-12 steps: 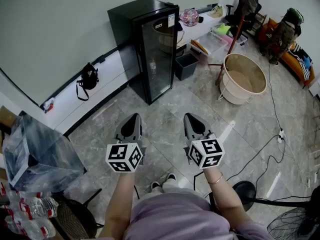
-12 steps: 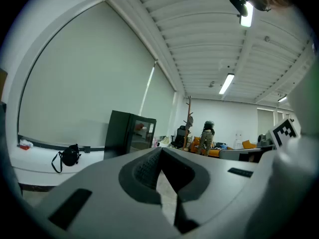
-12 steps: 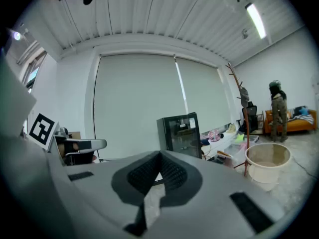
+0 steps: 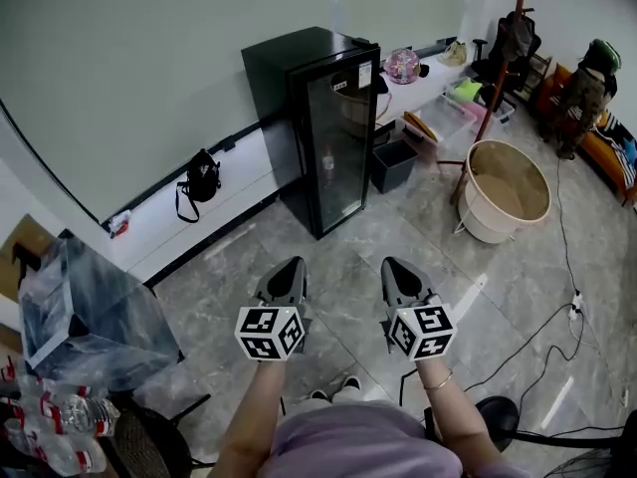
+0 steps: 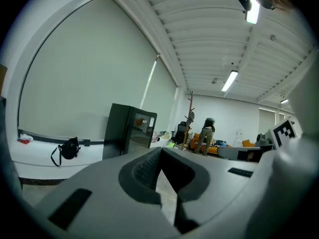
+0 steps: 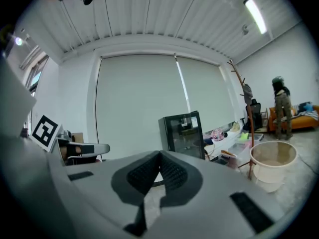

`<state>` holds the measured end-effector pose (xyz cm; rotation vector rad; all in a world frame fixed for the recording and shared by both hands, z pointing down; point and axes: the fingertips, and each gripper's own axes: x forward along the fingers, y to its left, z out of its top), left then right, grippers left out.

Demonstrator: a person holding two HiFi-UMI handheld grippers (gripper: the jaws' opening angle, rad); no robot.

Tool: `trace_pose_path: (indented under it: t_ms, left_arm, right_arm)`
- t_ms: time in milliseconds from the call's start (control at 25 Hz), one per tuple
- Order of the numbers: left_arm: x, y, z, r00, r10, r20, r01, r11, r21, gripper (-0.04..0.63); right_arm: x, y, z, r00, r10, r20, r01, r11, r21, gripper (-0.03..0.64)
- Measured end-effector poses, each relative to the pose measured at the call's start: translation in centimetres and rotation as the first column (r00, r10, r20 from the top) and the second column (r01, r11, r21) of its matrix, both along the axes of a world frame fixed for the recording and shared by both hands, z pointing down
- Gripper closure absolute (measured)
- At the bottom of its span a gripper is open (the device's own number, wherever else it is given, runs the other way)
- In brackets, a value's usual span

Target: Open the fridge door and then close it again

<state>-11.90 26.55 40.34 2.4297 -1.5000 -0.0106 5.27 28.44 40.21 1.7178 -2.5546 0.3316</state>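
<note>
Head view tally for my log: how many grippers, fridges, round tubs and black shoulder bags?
Grey handheld grippers: 2 (left gripper, right gripper)
Black glass-door fridge: 1
Beige round plastic tub: 1
Black shoulder bag: 1
Total: 5

- Head view: taken from head height, facing forward and steeply down. The left gripper (image 4: 291, 265) at 7 o'clock and the right gripper (image 4: 396, 264) at 4 o'clock are near; the fridge (image 4: 318, 127) at 12 o'clock is far.
- Left gripper view: low and almost level, looking along its own jaws; fridge (image 5: 127, 129) distant, toward 8 o'clock.
- Right gripper view: set likewise; fridge (image 6: 183, 133) toward 4 o'clock.
- Shared by all three views: the fridge and the coat stand (image 4: 490, 88).
</note>
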Motion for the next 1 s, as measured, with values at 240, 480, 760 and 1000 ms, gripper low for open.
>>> trace_pose_path:
  t_ms: [240,480,760,1000]
  left_arm:
    - [0.9,-0.3,-0.1,1.000,-0.011,-0.014,0.011,1.000,0.001,0.592]
    - [1.6,-0.4,0.5,0.999,-0.034,-0.014,0.033,0.999,-0.006,0.536]
    - [1.9,-3.6,1.2,0.999,-0.052,0.000,0.052,0.998,-0.028,0.474]
    - [0.9,-10.0,2.5,0.998,-0.055,-0.005,0.055,0.998,-0.039,0.456]
  right_arm:
    - [1.1,-0.9,0.2,1.000,-0.004,0.009,0.004,1.000,-0.007,0.598]
    - [1.9,-1.5,0.7,1.000,-0.017,0.012,0.017,0.999,-0.027,0.550]
    - [2.4,-4.2,1.4,0.999,-0.031,0.034,0.033,0.998,-0.052,0.505]
    - [2.3,-9.7,2.9,1.000,-0.008,0.030,0.010,0.997,-0.071,0.499]
